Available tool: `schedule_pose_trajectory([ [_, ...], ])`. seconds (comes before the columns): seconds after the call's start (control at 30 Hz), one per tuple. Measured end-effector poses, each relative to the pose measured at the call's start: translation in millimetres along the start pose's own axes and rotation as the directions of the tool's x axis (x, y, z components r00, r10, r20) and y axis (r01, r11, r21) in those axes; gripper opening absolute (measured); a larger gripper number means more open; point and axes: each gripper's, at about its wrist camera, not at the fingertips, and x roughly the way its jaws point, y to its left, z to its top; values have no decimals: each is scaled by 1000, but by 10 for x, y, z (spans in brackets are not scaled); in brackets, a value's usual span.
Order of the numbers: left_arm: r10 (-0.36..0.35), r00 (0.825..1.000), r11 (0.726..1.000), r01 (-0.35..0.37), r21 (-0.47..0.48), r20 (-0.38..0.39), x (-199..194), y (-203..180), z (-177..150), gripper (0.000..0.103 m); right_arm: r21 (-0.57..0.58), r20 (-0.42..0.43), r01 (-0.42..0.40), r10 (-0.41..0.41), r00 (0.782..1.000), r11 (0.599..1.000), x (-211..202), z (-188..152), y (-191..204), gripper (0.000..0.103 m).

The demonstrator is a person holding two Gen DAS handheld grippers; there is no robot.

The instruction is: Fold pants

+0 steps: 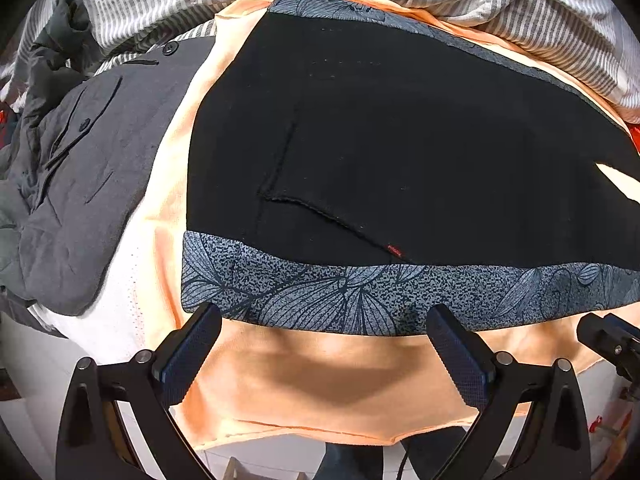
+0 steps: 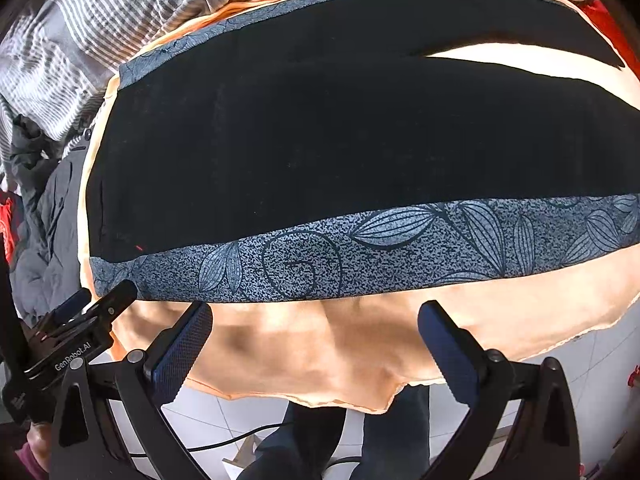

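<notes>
Black pants [image 1: 400, 140] with blue-grey leaf-print side bands [image 1: 360, 296] lie flat on a peach sheet [image 1: 320, 380]. In the right wrist view the pants [image 2: 320, 152] stretch to the right, the two legs parting at the far right. My left gripper [image 1: 324, 320] is open and empty, its fingertips just short of the near printed band by the waist end. My right gripper [image 2: 316, 316] is open and empty, just short of the same band [image 2: 360, 252] farther along. The left gripper shows in the right wrist view [image 2: 104, 304] at lower left.
A dark grey buttoned garment [image 1: 88, 168] lies piled left of the pants. A grey-and-white striped blanket [image 1: 520, 20] runs along the far side. The sheet's near edge hangs over white floor tiles [image 2: 580, 368]. The person's legs [image 2: 320, 432] stand below. Red fabric [image 2: 604, 16] shows far right.
</notes>
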Motion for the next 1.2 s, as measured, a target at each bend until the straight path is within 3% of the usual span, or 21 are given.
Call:
schedule_pose_trajectory([
  [0.87, -23, 1000, 999, 23, -28, 5, -51, -23, -33, 103, 22, 6, -31, 31, 1000, 999, -40, -44, -85, 103],
  [1.07, -88, 996, 992, 87, -88, -4, -16, 75, -40, 102, 78, 3, -168, 168, 986, 983, -9, -58, -171, 103],
  [1.13, -106, 994, 988, 105, -109, -8, 13, 117, -50, 90, 108, 4, -238, 239, 971, 965, 24, -68, -214, 103],
  [1.2, -132, 991, 983, 127, -131, -28, 71, 151, -74, 87, 140, 10, -306, 308, 951, 942, 75, -92, -279, 100],
])
